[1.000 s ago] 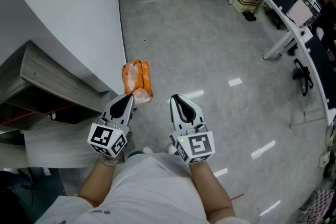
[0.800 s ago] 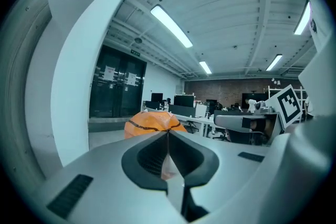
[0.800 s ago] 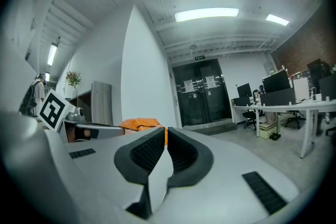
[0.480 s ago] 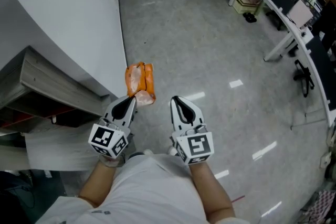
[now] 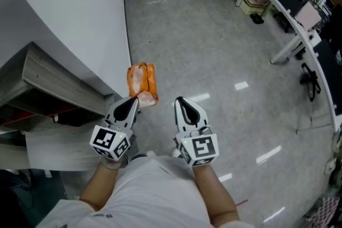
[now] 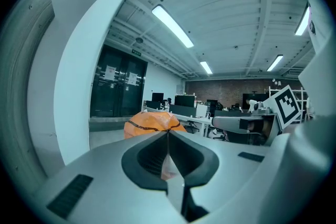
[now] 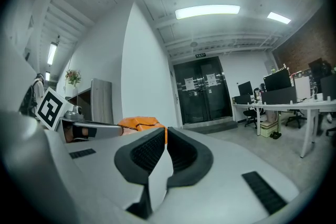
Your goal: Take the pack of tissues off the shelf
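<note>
Orange pack (image 5: pixel 141 81) in your grip: your left tool (image 5: pixel 132 100) is clenched on a thin, pale flap of the wrapper, and the pack's bulk sticks out just past the tips. The left gripper view shows both jaws pressed together on that flap, with the orange bundle, crossed by dark lines, rising right behind them. The pack is off the shelf (image 5: pixel 51 78), held in the air over the grey floor (image 5: pixel 214 56), close to the edge of the white wall (image 5: pixel 69 8). The shelf, of pale wood grain, lies to the left of your left tool in the head view, and the pack does not touch it. Your right tool (image 5: pixel 179 100) is clenched too, its tips meeting with nothing between them. It sits just beside the left one and level with it, a strip of floor showing between the two, and it does not touch the pack. Both marker cubes face up towards your head. Your bare forearms reach forward from the bottom of the head view. Long white tables (image 5: pixel 288 21) with dark monitors and chairs stand well apart, along the far right of the room. Ceiling lights glare off the polished floor to the right of your right tool.
</note>
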Demonstrator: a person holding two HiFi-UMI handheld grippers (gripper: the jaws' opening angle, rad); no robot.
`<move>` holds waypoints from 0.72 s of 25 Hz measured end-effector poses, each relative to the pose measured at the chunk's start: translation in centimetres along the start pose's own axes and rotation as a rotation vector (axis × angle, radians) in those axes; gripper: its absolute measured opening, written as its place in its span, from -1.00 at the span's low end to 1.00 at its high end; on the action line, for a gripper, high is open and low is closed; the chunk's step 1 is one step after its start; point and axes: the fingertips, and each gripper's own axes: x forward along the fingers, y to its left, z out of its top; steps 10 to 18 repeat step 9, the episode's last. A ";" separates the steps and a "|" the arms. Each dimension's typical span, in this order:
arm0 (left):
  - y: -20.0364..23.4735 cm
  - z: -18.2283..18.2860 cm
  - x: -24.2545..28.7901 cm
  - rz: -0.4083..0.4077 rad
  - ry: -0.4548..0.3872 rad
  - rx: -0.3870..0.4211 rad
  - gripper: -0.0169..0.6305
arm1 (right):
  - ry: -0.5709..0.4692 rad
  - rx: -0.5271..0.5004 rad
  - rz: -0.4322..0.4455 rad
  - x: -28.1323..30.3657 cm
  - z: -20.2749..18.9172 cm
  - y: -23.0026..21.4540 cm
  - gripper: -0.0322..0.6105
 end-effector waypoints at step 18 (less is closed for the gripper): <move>-0.8 1.0 -0.3 0.014 0.005 0.007 -0.88 | 0.008 0.001 -0.002 -0.5 1.7 -0.4 -0.82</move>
